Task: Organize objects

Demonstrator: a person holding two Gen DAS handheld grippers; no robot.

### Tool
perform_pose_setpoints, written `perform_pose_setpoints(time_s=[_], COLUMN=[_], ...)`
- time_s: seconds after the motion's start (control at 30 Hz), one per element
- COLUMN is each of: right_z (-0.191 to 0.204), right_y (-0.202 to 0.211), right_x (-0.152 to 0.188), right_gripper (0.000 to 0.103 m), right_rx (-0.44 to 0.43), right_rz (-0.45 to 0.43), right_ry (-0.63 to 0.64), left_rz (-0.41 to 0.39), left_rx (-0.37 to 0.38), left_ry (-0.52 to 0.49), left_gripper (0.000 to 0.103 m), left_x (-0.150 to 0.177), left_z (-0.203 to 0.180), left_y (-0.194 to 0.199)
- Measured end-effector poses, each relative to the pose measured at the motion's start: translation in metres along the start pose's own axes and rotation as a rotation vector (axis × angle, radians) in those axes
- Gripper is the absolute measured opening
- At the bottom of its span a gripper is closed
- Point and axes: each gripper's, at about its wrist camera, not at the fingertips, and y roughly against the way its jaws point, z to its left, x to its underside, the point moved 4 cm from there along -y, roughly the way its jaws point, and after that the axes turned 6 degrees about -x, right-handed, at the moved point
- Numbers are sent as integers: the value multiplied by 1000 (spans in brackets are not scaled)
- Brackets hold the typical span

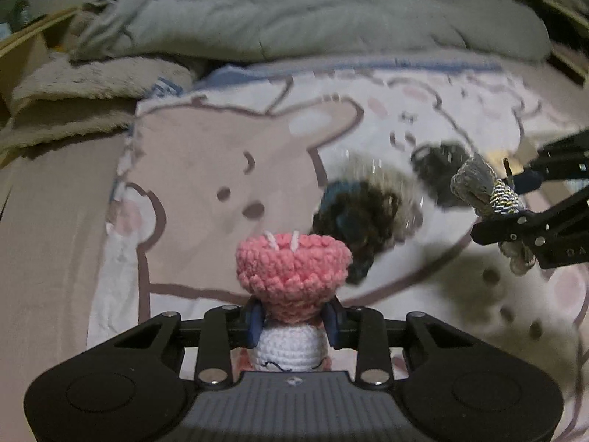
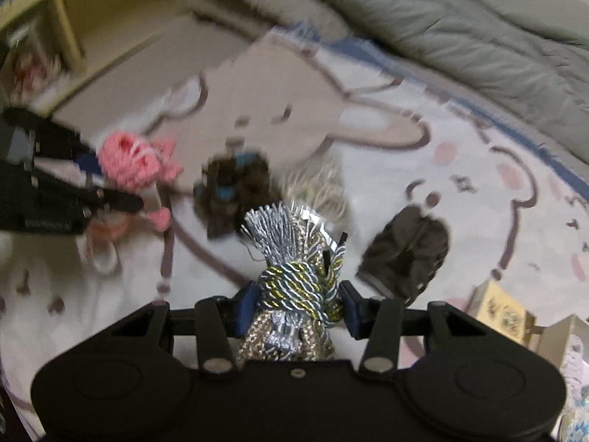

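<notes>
A grey duvet [image 1: 331, 11] lies bunched behind a bear-print blanket [image 1: 206, 169] on the bed. Above the blanket, the left tool [image 1: 294, 322] is clamped on a pink crocheted doll [image 1: 292, 269]; the right tool [image 2: 299, 304] pinches a silver rope-tied pouch [image 2: 294, 258].

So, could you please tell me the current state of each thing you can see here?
Left tongs: shut on the pink crochet doll, lifted.
Right tongs: shut on the silver tassel pouch, lifted.
Dark fluffy bundle: lying loose on the bear blanket.
Brown pouch: lying loose there.
</notes>
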Motion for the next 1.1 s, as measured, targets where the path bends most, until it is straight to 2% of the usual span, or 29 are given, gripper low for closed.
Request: perform_pose_setpoints(time_s=[0.33,0.53,0.77,1.1], right_z=[1,-7,-45,-119], right_y=[61,88,121,166], right_x=[-17,-14,1,44], right_gripper=[49,49,49,49], right_rx=[28,61,124,250], right_rz=[-186,-252,-280,-310], right_ry=[-51,-58,-118,-233], left_rz=[-123,-190,-229,-266], left_rx=[7,38,107,221], left_ry=[142,162,144,87], left_gripper=[34,34,34,34], left_x=[-23,-41,-65,-97], left_z=[-16,-43,-89,-177], left_y=[43,62,70,71])
